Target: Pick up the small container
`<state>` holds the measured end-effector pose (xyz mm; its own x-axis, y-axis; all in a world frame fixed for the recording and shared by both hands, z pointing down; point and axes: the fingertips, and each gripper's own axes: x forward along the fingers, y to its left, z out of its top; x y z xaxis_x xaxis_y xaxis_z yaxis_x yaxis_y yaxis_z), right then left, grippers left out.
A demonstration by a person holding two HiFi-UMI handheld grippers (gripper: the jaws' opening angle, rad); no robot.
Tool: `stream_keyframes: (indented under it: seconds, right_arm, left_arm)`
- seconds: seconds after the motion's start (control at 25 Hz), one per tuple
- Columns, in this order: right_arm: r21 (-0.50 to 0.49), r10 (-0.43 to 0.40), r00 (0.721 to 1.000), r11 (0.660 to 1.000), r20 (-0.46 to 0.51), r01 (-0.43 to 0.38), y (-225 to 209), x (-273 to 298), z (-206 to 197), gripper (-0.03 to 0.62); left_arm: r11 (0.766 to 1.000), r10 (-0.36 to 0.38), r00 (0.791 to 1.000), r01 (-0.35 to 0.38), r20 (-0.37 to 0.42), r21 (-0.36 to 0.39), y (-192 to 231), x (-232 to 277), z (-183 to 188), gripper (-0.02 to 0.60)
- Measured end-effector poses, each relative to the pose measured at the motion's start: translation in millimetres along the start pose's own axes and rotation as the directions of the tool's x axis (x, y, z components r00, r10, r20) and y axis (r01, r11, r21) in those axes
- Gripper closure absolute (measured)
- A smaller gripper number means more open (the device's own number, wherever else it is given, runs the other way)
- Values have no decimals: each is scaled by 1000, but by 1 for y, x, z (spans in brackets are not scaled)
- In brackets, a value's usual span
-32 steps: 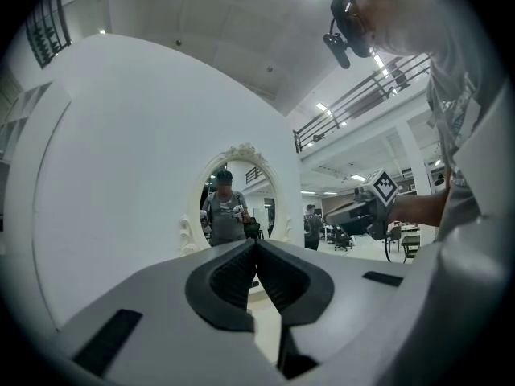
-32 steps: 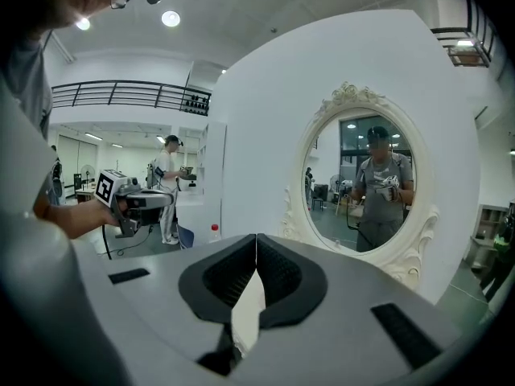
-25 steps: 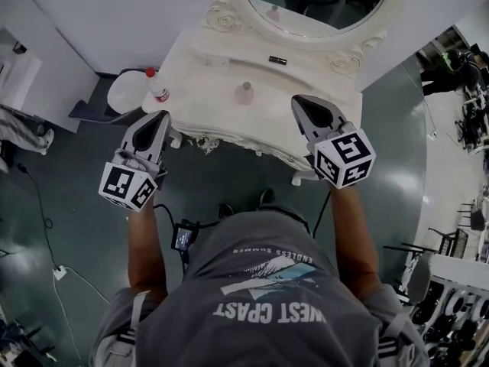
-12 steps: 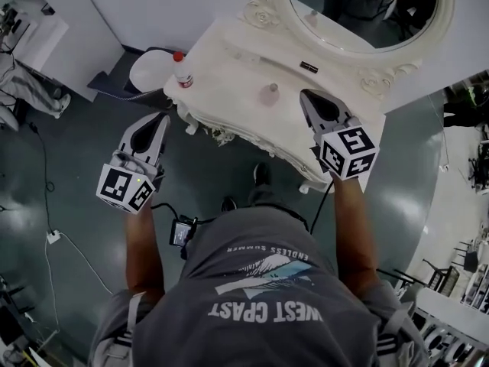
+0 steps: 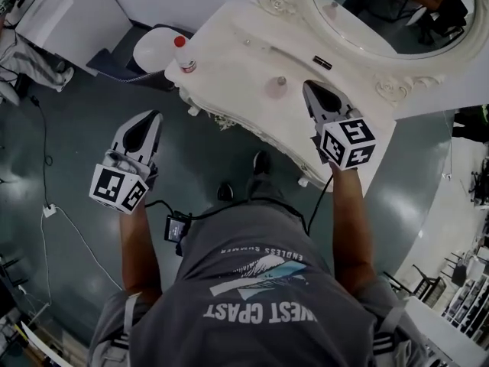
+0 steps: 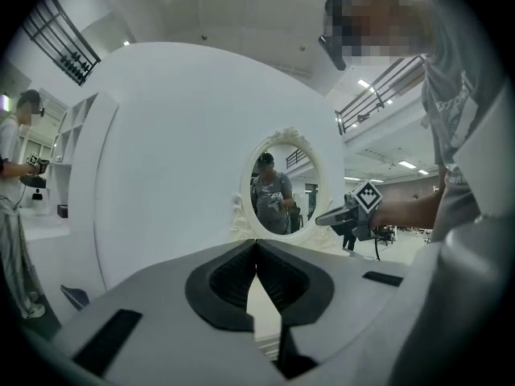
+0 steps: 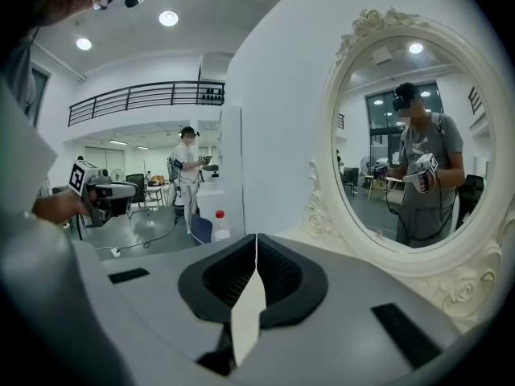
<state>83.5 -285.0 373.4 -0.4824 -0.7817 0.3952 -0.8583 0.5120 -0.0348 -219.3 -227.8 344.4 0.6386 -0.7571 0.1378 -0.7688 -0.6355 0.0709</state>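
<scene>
The small container [image 5: 276, 87], pinkish with a small lid, stands near the middle of the white dressing table [image 5: 229, 56]. My right gripper [image 5: 309, 87] hovers over the table just right of it, apart from it, jaws shut and empty. In the right gripper view, the right gripper [image 7: 256, 238] has its tips closed together and its body hides the container. My left gripper [image 5: 153, 115] hangs over the dark floor left of the table's front edge, also shut and empty. In the left gripper view, the left gripper [image 6: 257, 244] points toward the mirror, and the right gripper [image 6: 336, 214] shows beyond it.
A clear bottle with a red cap [image 5: 183, 54] stands at the table's left corner. A small dark object [image 5: 322, 63] lies near the oval mirror [image 5: 397, 14]. A white round seat [image 5: 153, 48] sits beside the table. Cables [image 5: 50, 209] trail on the floor. Another person [image 7: 189, 179] stands further off.
My right gripper has come closer to the small container over the table. The left gripper now sits further off the table's edge, above the floor. Both stayed shut.
</scene>
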Motion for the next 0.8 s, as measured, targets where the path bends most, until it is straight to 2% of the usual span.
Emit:
stream_keyframes:
  seconds: [0.44,0.8]
  right_arm:
    - [31,37,998,999,-55,-35,-35,43,-35,566]
    - [38,83,990,996,-110,-79,-44,75,-62,563]
  left_arm:
    - [997,59,996,-61,-63,-37,6,13,-26,565]
    - [993,90,990,-98,-113,-67,4,16,-48,565]
